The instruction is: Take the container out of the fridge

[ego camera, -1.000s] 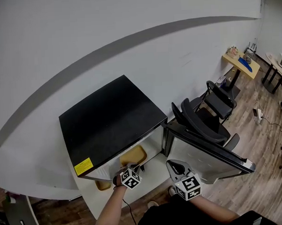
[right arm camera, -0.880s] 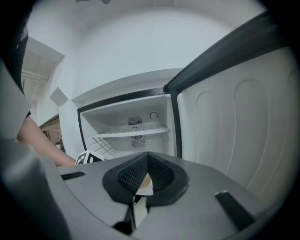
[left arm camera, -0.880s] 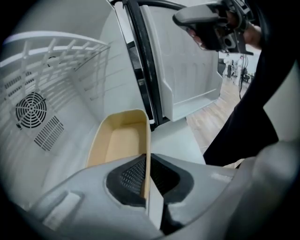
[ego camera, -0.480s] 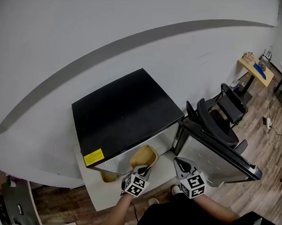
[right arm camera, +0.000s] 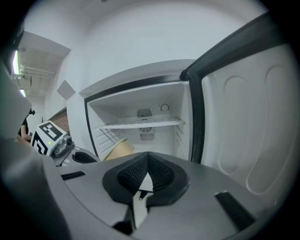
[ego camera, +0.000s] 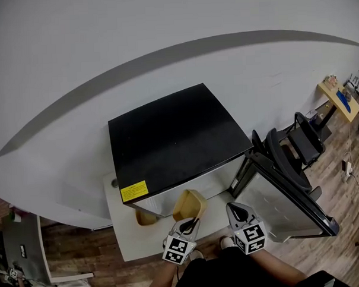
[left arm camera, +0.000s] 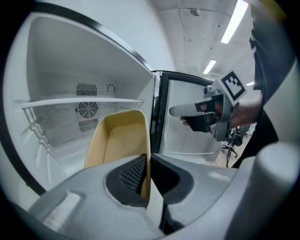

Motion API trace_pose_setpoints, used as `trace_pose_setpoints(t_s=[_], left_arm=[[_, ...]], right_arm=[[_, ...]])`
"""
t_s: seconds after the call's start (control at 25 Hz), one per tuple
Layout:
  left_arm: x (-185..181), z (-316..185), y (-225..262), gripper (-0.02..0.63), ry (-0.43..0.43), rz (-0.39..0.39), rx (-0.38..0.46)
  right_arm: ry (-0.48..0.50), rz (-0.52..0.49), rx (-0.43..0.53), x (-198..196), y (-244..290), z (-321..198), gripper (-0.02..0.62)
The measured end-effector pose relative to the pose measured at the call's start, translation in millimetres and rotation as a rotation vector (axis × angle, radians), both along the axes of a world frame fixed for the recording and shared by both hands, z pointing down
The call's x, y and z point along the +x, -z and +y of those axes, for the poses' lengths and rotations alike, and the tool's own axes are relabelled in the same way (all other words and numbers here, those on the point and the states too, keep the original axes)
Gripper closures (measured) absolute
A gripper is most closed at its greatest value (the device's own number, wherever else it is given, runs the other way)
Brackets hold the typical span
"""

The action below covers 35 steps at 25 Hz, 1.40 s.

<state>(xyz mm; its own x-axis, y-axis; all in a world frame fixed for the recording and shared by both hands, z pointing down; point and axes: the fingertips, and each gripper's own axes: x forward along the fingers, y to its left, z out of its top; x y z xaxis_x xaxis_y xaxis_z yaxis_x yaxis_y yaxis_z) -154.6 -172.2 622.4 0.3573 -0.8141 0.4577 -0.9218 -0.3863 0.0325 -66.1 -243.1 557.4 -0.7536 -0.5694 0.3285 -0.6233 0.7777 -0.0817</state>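
Head view: left gripper (ego camera: 191, 224), jaws pinched on the container (ego camera: 189, 204) rim, has drawn it toward 6 o'clock, mostly out of the fridge (ego camera: 179, 140). Right gripper (ego camera: 236, 211) jaws are together, empty. Removal looks nearly done.

The fridge (ego camera: 173, 134) has a matt black top, and its inner walls are smooth, glossy white plastic. The container (left arm camera: 119, 140) at the fridge's mouth looks like smooth matt tan plastic, and the left gripper (left arm camera: 149, 174) is matt grey plastic with dark, finely ribbed pads (left arm camera: 134, 172). Right of the fridge the floor (ego camera: 354, 203) is wood-grain plank.
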Motion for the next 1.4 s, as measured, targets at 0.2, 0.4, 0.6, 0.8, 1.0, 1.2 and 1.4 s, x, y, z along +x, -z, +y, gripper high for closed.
trace_pose_setpoints(t_s=[0.2,0.4,0.6,0.8,1.0,1.2,1.4], left_arm=[[-11.7,19.4,41.7,0.58,0.052,0.049,0.092],[-30.3,47.6,66.0,0.58,0.17,0.121,0.158],[-60.3,72.9,82.0,0.58,0.362,0.112,0.219],[-78.5,93.3,77.3,0.58,0.47,0.075,0.208],[-78.7,108.8,77.4,0.58,0.525,0.098,0.224],[-91.9,118.6,85.1,0.58,0.61,0.085,0.26],[-113.2,125.6,91.2,0.58,0.71,0.104,0.278]], right_arm=[[0.052,-0.002,0.008,-15.9,7.1,8.8,0.6],[0.078,-0.017,0.032,-25.9,20.7,14.4,0.6],[0.103,0.013,0.068,-33.6,19.1,13.6,0.6],[0.111,0.009,0.074,-38.1,23.7,10.0,0.6],[0.115,0.005,0.088,-41.5,28.7,7.6,0.6],[0.122,0.003,0.087,-44.9,28.5,10.1,0.6],[0.129,0.001,0.077,-49.6,26.8,12.8,0.6]])
